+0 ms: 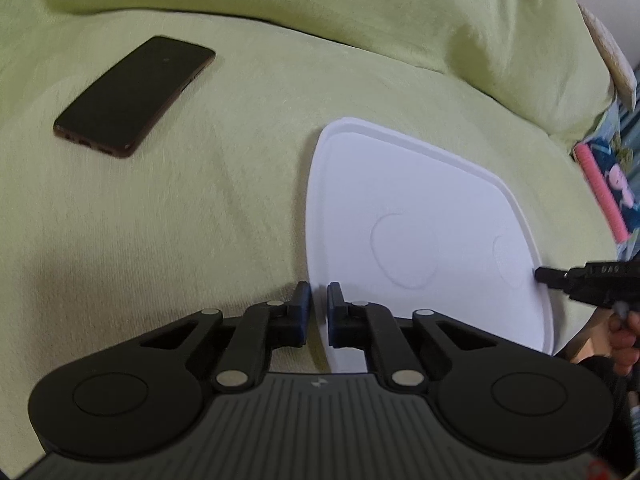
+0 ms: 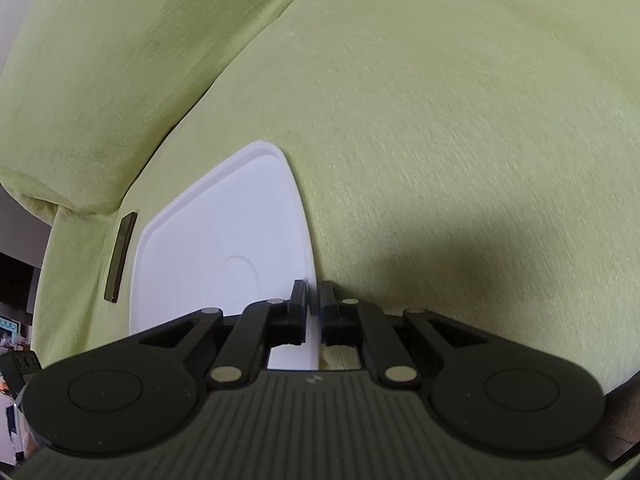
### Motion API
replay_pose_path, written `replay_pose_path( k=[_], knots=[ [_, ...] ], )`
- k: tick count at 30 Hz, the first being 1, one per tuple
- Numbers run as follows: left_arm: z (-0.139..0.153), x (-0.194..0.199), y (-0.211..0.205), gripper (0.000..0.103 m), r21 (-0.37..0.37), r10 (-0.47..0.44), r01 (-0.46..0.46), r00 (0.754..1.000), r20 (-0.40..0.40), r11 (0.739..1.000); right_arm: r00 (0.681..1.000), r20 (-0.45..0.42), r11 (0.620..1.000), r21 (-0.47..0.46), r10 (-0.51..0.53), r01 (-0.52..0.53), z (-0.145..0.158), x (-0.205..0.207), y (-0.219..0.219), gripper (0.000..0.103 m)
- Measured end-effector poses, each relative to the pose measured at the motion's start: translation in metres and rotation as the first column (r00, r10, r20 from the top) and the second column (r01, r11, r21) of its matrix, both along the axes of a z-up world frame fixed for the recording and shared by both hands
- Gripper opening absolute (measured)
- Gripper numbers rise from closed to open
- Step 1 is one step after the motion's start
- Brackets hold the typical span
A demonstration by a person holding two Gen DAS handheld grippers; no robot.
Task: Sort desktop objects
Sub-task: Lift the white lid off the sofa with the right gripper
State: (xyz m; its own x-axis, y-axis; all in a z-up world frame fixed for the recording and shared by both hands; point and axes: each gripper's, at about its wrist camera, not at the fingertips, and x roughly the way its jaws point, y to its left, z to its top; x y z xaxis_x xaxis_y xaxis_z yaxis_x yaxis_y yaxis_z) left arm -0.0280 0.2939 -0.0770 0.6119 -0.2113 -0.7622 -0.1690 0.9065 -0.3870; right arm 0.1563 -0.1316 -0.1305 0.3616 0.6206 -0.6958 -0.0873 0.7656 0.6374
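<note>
a white tray (image 1: 420,208) is seen lying flat on a green sofa cover (image 1: 200,220), and it is held at two opposite rims. the left gripper (image 1: 319,308) is pinched on the near left rim, the thin edge being caught between nearly closed jaws; the right gripper (image 2: 313,308) is pinched likewise on the opposite rim, and its tip is also seen at the tray's far side in the left wrist view. the tray's bare surface shows only moulded oval marks; nothing is seen lying in it. a dark phone (image 1: 136,96) is noted face up on the cover, well apart from the tray to its left, touched by neither gripper; in the right wrist view it appears as a thin dark strip just beyond the tray's far rim. a pink-spined booklet (image 1: 600,192) is visible at the sofa's right edge, and whether it belongs to the task cannot be told. judged from this layout, the sorting is at an early stage: the tray is being positioned or steadied, nothing has been put in it, and the phone at least is left to be collected.
</note>
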Motion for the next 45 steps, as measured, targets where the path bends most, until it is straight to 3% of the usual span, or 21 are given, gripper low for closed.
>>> replay_pose_path(
  k=[10,36,45],
  knots=[
    [-0.008,0.000,0.011,0.007,-0.088,0.034,-0.034,0.999,-0.007,0.996,1.000,0.000,1.000,0.004,0.007,-0.007,0.000,0.001,0.000,0.004],
    [-0.014,-0.001,0.013,0.007,-0.080,0.010,-0.009,1.000,0.017,0.997,0.999,0.035,0.998,-0.055,0.032,-0.030,0.004,-0.001,0.007,0.005],
    [-0.009,0.000,0.006,0.006,-0.041,0.017,-0.016,1.000,0.006,0.999,0.998,0.044,0.997,-0.071,0.043,-0.040,0.005,-0.001,0.009,0.007]
  ],
)
